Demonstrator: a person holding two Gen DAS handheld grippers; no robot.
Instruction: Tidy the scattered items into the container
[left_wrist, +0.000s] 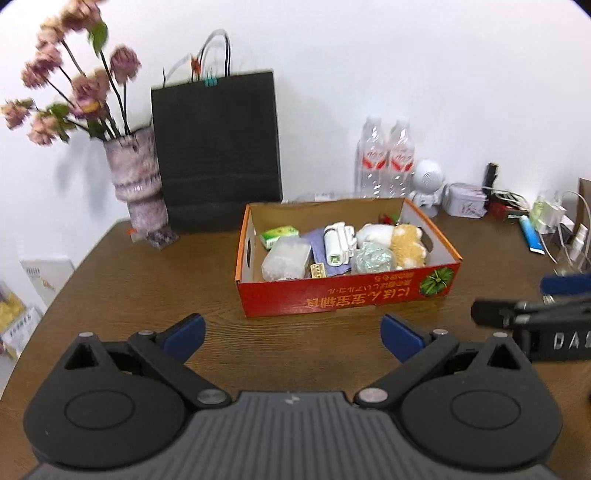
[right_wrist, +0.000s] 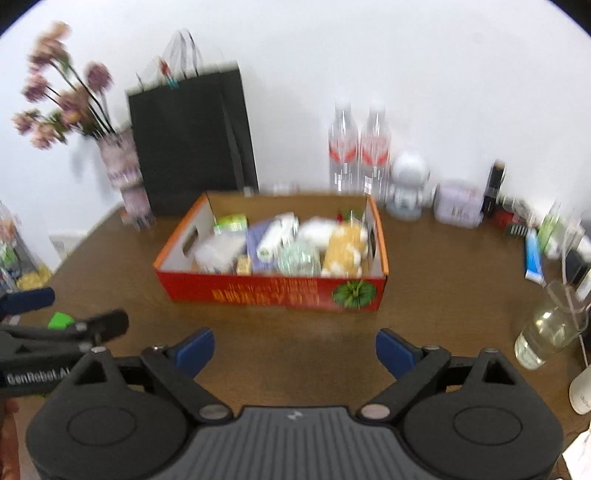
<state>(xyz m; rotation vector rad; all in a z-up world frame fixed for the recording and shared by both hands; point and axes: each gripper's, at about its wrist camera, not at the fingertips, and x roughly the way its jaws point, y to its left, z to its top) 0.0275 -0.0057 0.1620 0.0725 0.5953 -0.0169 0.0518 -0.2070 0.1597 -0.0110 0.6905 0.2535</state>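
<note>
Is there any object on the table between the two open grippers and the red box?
Nothing visible. Only bare table lies between the left gripper, the right gripper and the red box.

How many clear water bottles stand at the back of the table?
2. One water bottle stands against the wall behind the red box; the second bottle is right beside it, next to the white round figure. Others may be hidden.

Red box (left_wrist: 343, 301), items (left_wrist: 341, 249) inside
</note>
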